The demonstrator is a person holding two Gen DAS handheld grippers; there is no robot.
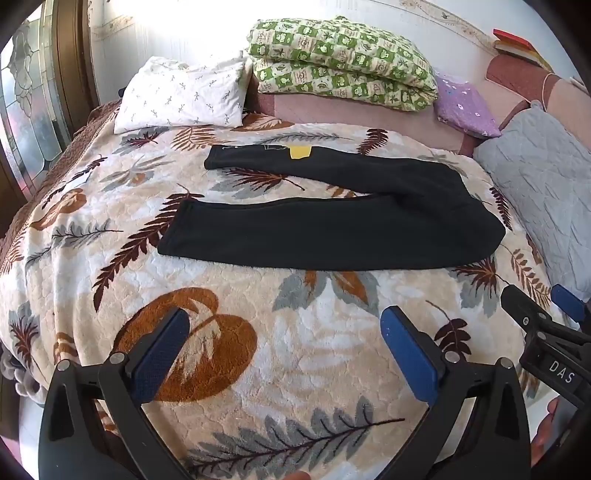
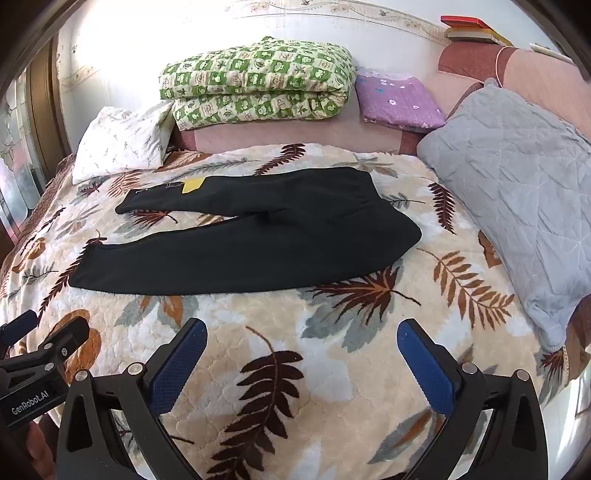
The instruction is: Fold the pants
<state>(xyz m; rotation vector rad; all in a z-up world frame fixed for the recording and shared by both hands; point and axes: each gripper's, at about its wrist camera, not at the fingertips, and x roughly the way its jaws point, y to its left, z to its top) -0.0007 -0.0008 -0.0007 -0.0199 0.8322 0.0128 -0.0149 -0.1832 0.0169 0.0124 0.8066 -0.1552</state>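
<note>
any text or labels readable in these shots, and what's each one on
"DAS" on the right claw's black body, seen from the left wrist camera.
"GenRobot.AI" on the left claw's black body, seen from the right wrist camera.
Yellow tag on the black pants: no print readable.
Books on the headboard: too small to read.

The pants (image 1: 332,225) lie flat on the blanket (image 1: 258,332) that covers the bed, legs running left, waist to the right. Behind them on the left rests a pillow (image 1: 181,96), beside it a folded quilt (image 1: 340,62), then a smaller folded cloth (image 1: 467,105). A cushion (image 2: 517,192) lies right of the pants. Books (image 2: 472,29) sit on the headboard behind. Both grippers, the left gripper (image 1: 284,354) and the right gripper (image 2: 301,362), hover spread wide before the pants, above the blanket's near part.
</note>
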